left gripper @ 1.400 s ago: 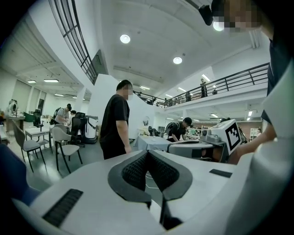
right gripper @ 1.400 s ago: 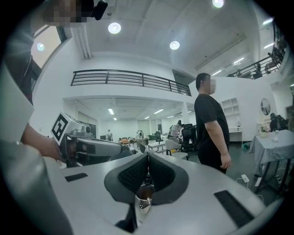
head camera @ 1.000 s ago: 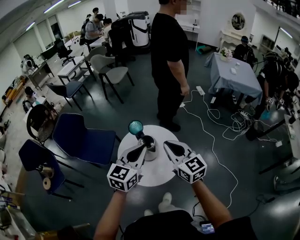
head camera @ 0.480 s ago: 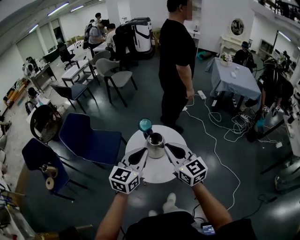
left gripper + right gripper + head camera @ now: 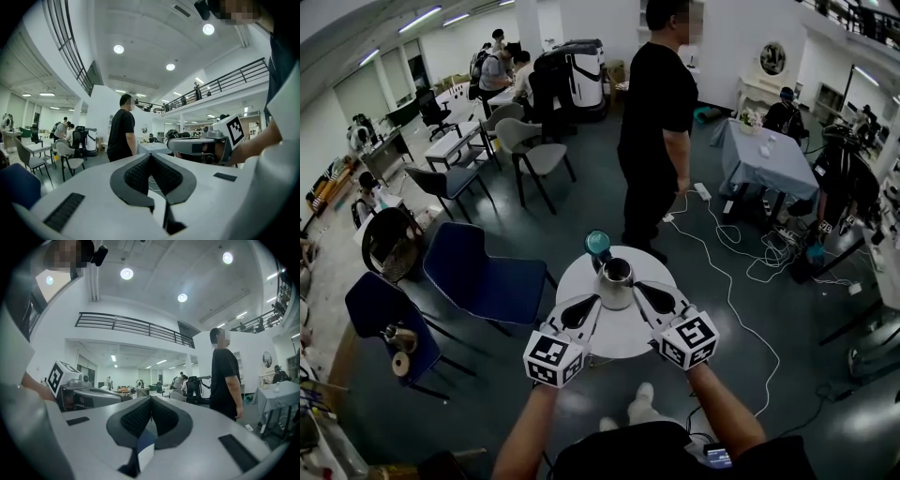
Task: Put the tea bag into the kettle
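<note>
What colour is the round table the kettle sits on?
White; the table shows best in the head view.

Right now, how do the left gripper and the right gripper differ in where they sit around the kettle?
The left gripper is on the left side of the kettle, and the right gripper is on its right side. In the head view the left gripper's tips lie lower, nearer the person, while the right gripper's tips reach further up beside the kettle. Both have their jaws shut together and point inward toward the kettle over the round white table.

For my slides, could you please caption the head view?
The left gripper and right gripper flank a kettle on a round table; a person in black stands beyond.
</note>
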Demonstrator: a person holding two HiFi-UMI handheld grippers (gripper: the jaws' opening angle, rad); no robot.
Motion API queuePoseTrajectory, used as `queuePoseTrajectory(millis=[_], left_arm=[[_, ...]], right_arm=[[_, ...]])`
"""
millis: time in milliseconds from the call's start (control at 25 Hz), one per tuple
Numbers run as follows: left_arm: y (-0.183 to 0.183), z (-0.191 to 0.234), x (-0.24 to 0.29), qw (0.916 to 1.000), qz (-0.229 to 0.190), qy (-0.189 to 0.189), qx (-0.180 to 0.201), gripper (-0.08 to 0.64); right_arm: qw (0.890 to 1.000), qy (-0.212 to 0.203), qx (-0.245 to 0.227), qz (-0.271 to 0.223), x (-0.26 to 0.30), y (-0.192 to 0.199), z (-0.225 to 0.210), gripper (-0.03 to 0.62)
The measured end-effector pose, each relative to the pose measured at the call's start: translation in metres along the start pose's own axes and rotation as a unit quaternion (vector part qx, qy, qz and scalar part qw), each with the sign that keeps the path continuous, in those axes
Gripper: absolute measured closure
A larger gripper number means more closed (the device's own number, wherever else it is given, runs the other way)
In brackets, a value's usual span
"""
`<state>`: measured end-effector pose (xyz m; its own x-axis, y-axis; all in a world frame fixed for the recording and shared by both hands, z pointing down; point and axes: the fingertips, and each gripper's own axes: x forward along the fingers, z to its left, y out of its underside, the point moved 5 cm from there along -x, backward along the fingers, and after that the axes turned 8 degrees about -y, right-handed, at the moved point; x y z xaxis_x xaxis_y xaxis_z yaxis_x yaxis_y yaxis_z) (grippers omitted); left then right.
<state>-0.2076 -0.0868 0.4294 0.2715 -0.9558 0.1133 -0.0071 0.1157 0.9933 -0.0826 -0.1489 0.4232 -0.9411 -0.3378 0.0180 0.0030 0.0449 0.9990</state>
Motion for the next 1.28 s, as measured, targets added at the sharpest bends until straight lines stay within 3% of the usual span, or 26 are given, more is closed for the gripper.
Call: queuePoseTrajectory(millis=[680,1280], left_arm=[[0.015,-0.029,-0.065,0.9990,-0.029,0.019,-0.029,0.545],[0.001,-0.030,-0.063,0.9971,-0.049,0.023,-0.053,0.545]], right_arm=[[0.999,0.023,-0.023,0.019,-0.041,0.016,0.073,0.574],[0.999,0.023,-0.029,0.008,-0.044,0.001,0.069,0.575]])
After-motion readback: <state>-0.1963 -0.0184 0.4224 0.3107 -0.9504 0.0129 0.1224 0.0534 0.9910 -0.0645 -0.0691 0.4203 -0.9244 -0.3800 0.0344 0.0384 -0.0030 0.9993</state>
